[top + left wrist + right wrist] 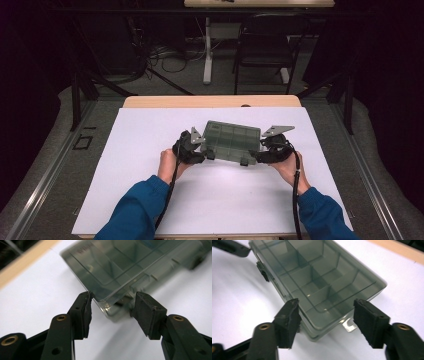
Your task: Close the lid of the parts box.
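Note:
A smoky transparent compartment box (231,141) with its lid down lies in the middle of the white board (150,190). My left gripper (204,151) is at its left end. In the left gripper view the jaws (113,297) straddle the box's (117,270) near corner, one pad tip on the lid's edge and the other against the side wall. My right gripper (257,156) is at the right end. There its jaws (327,302) stand around a corner of the box (317,282): one pad is by the edge, while the other is off it, with a small tab in the gap.
The white board covers a wooden table (210,101). Beyond its far edge stand a black chair (265,45) and a white table leg (207,50), with cables on the floor (165,60). Blue-sleeved forearms (135,210) come in from the bottom.

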Demonstrator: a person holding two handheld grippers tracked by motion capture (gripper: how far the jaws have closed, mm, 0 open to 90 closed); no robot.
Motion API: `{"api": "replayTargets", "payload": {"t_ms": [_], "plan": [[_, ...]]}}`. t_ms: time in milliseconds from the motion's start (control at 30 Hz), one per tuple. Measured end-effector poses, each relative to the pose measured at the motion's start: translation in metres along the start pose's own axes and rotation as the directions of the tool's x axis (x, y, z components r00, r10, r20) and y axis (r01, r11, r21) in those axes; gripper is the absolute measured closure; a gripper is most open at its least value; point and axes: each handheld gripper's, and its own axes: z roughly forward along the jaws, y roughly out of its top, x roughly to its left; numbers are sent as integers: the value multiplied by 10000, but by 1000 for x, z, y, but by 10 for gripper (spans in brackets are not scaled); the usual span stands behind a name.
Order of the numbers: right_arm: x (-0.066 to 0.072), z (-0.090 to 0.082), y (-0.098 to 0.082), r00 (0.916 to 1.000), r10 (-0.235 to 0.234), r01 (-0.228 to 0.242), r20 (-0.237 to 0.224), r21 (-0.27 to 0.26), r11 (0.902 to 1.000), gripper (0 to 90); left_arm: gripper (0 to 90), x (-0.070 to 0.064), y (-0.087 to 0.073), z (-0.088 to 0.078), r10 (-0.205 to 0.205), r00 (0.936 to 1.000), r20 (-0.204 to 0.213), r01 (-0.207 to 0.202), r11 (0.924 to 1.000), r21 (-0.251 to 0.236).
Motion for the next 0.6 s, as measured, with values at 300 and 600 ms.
{"api": "replayTargets", "payload": {"t_ms": [300, 600], "plan": [[1, 4, -9, 9980, 85, -94, -625, -128, 9999, 750, 648, 12, 3, -6, -896, 9941, 608, 976, 9847, -1443], [1, 9, -13, 9993, 0, -2, -368, -38, 10000, 853, 787, 13, -2, 12, -1090, 9899, 907, 1167, 9897, -835]]}}
